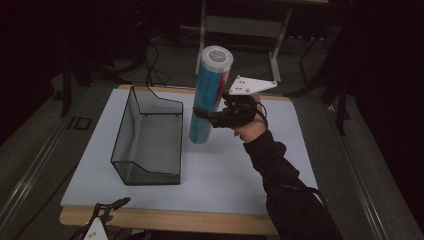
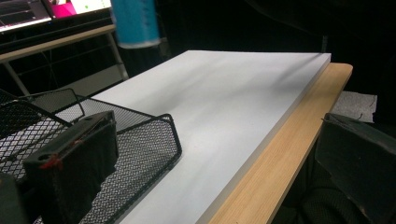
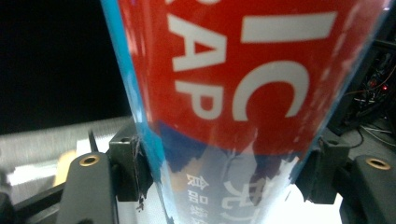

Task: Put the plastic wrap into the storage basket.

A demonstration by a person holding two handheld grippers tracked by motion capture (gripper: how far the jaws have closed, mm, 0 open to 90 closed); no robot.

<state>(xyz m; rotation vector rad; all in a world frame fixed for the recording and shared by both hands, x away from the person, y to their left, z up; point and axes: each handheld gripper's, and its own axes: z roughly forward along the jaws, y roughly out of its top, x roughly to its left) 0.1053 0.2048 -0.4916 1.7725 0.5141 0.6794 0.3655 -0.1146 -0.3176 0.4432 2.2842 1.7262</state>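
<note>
A tall blue tube (image 1: 210,95) with a round lid and a red label with white letters (image 3: 233,70) hangs slightly tilted above the white board (image 1: 240,165). My right gripper (image 1: 202,114) is shut on its lower half, one jaw on each side (image 3: 226,172). Left of the tube, a black wire mesh basket (image 1: 150,107) stands on the board with nothing in it. My left gripper (image 1: 112,206) rests low at the table's front left edge, its jaws wide apart (image 2: 215,126) and holding nothing. From there the basket (image 2: 140,135) is close by and the tube's bottom (image 2: 135,21) is far off.
The white board lies on a wooden table whose front edge (image 1: 175,220) shows as a bare strip. Behind the table stand a metal frame (image 1: 240,25) and cables on the floor. A lit monitor (image 2: 46,9) sits at the far left in the left gripper view.
</note>
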